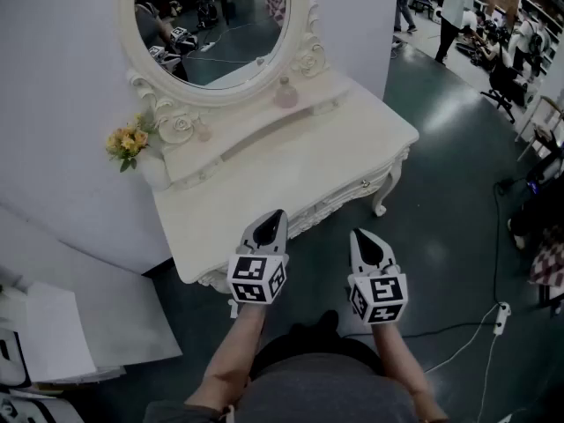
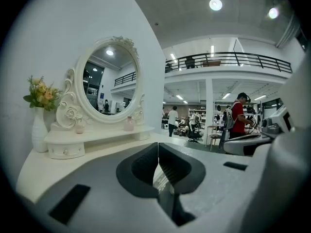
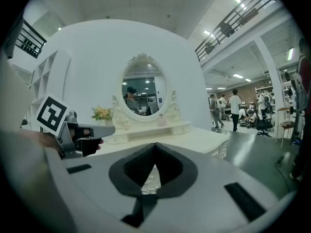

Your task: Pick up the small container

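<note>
A small pink container [image 1: 285, 92] stands on the raised shelf of a white dressing table [image 1: 291, 179], under the right side of its oval mirror [image 1: 216, 25]. A second, paler small container [image 1: 202, 130] sits further left on that shelf. Both show in the left gripper view, the pink container [image 2: 129, 124] and the pale one [image 2: 79, 126]; the right gripper view shows the pink container [image 3: 161, 120]. My left gripper [image 1: 275, 215] hovers over the table's front edge, shut and empty. My right gripper [image 1: 361, 234] is beside it, just off the edge, also shut with nothing in it.
A white vase of yellow flowers [image 1: 132, 144] stands at the table's left end against the wall. White boards [image 1: 53, 324] lie on the floor at left. A white cable with a plug [image 1: 500, 315] runs across the floor at right. People and chairs [image 1: 493, 51] are far off.
</note>
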A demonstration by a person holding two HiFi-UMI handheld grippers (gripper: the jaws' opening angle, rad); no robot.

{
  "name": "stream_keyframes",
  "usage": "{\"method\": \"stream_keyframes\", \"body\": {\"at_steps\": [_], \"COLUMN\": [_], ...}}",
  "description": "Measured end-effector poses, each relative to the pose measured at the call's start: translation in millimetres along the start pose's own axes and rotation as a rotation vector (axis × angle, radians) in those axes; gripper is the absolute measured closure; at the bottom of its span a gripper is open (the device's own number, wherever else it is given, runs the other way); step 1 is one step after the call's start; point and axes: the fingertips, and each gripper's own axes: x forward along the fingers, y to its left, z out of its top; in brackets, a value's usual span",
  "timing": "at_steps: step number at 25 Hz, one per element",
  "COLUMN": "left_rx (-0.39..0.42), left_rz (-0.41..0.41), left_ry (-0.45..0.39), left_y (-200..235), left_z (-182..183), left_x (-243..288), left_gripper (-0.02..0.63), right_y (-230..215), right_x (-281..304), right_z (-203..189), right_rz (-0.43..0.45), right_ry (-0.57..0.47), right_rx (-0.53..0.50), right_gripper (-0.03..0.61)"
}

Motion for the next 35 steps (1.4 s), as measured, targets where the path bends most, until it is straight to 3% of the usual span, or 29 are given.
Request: {"method": "stream_keyframes", "body": {"at_steps": [8,17,26,35], "left_rx": [-0.003,0.013,0.026,0.025], "left_rz": [0.033,0.066,0.097,0.102], "left_ry": [-0.011,-0.040,-0.026,-0.008], "left_y": [-4,-1,19,46], "left_z": [3,23,36,45], "left_x": [8,14,38,96], "left_gripper": [0.606,0.604,0.511,0.457], "right_y": [-23,-37,-55,-86], "right_x": [2,0,14,50], "right_z": [14,32,25,34], "right_rz": [0.013,0.047,0.041,0.006], "right_ry": [-0.024,-0.093,-0.058,-0.058], "right_rx": [-0.030,0.007,0.042,0.067], "right_gripper": [0.575,0.575,0.575,0.575]}}
